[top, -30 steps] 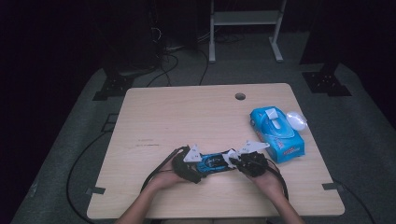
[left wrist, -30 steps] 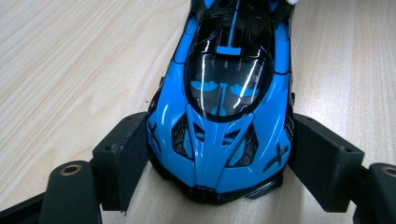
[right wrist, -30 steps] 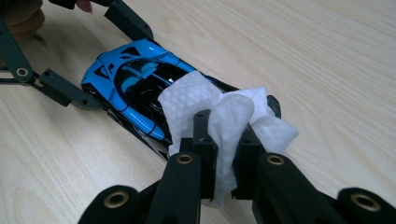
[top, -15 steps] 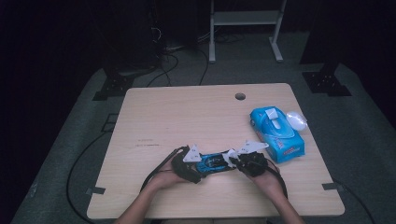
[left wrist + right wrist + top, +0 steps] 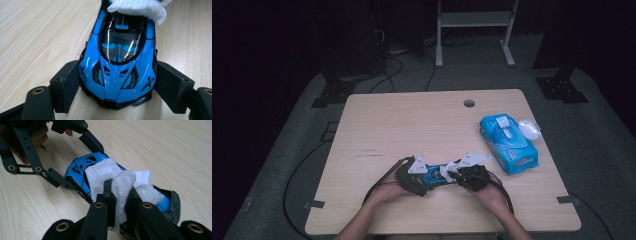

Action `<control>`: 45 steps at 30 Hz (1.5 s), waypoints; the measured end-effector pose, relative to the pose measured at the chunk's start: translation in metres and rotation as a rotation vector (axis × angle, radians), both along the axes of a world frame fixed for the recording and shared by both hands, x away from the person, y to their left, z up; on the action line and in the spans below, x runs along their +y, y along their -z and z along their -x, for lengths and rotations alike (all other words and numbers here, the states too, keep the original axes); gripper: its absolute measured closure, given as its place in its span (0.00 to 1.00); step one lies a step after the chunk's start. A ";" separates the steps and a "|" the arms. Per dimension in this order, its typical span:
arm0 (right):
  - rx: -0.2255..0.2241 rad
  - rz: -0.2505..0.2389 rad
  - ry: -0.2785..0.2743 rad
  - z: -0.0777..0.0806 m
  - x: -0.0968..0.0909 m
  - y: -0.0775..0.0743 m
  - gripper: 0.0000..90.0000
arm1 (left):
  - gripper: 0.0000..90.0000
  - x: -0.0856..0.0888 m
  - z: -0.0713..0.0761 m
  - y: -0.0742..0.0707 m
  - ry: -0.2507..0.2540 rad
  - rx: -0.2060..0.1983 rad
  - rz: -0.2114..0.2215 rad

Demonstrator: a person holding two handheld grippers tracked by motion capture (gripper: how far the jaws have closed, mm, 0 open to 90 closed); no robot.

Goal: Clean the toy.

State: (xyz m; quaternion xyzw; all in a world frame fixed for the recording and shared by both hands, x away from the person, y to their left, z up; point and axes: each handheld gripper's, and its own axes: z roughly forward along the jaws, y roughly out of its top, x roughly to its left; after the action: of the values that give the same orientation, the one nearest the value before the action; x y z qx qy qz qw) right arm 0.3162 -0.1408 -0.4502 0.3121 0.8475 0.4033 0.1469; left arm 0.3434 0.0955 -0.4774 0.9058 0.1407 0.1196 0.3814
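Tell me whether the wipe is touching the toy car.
Touching. The right gripper view shows the wipe, pinched in the right gripper, draped flat on the toy car roof; the left gripper view shows it resting on the car's rear.

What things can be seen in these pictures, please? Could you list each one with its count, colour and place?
toy car: 1, blue with black details, on the near part of the table, its front end between the left gripper's pads
wipe: 1, white, lying on the car's top, pinched by the right gripper
wipes pack: 1, blue with a white flap, near the table's right edge
table: 1, light wood, with a round hole near the far edge
stand: 1, white frame, on the floor behind the table
cables: several, black, on the floor at the left and behind
left gripper: 1, black, clamped on the car's sides
right gripper: 1, black, shut on the wipe
hands: 2, entering at the table's near edge
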 end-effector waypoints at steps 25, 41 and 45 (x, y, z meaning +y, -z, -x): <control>-0.023 0.027 -0.066 -0.001 0.016 -0.003 0.92 | 0.27 0.005 -0.002 0.001 0.013 0.018 0.012; -0.004 0.018 -0.107 0.000 0.029 -0.001 0.92 | 0.28 0.003 -0.002 0.000 0.022 0.010 0.002; 0.026 -0.005 -0.081 -0.005 0.026 -0.002 0.92 | 0.28 0.002 -0.002 0.000 0.020 0.013 0.002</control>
State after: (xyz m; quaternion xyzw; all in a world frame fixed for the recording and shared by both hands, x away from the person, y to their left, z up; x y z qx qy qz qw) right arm 0.3210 -0.1149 -0.4484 0.2831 0.8603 0.4069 0.1187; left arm 0.3456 0.0979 -0.4773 0.9076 0.1342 0.1098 0.3824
